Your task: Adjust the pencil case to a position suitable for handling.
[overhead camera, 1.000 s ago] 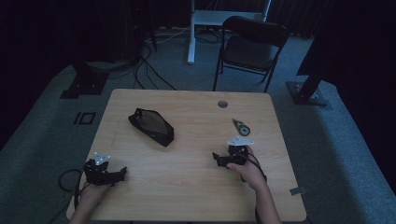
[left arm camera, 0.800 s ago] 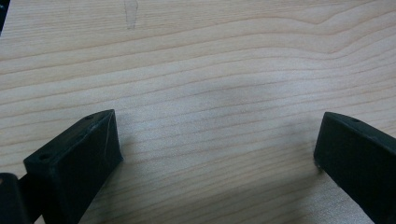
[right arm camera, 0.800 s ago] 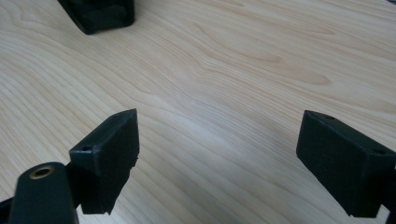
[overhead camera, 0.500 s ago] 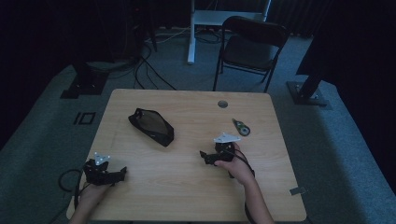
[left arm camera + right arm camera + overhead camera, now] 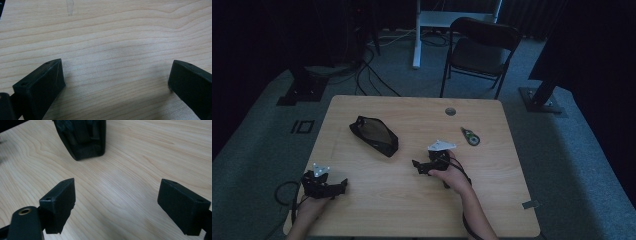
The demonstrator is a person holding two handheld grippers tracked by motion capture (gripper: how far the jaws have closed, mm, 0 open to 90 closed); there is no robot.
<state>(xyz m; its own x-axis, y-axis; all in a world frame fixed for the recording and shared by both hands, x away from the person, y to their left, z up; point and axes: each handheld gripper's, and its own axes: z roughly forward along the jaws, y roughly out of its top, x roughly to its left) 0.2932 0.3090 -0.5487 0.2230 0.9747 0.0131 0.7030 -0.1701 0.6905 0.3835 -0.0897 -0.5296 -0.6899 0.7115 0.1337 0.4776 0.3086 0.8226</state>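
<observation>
High view: right hand-held gripper (image 5: 418, 166) shifted left toward black pouch (image 5: 374, 135), jaws spread; left hand-held gripper (image 5: 343, 183) spread, unmoved.

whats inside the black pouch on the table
The black pouch lies on its side on the table, apart from both grippers. In the right gripper view its near end looks dark, with only vague folds showing. Its walls cover any contents, so I cannot tell.
</observation>
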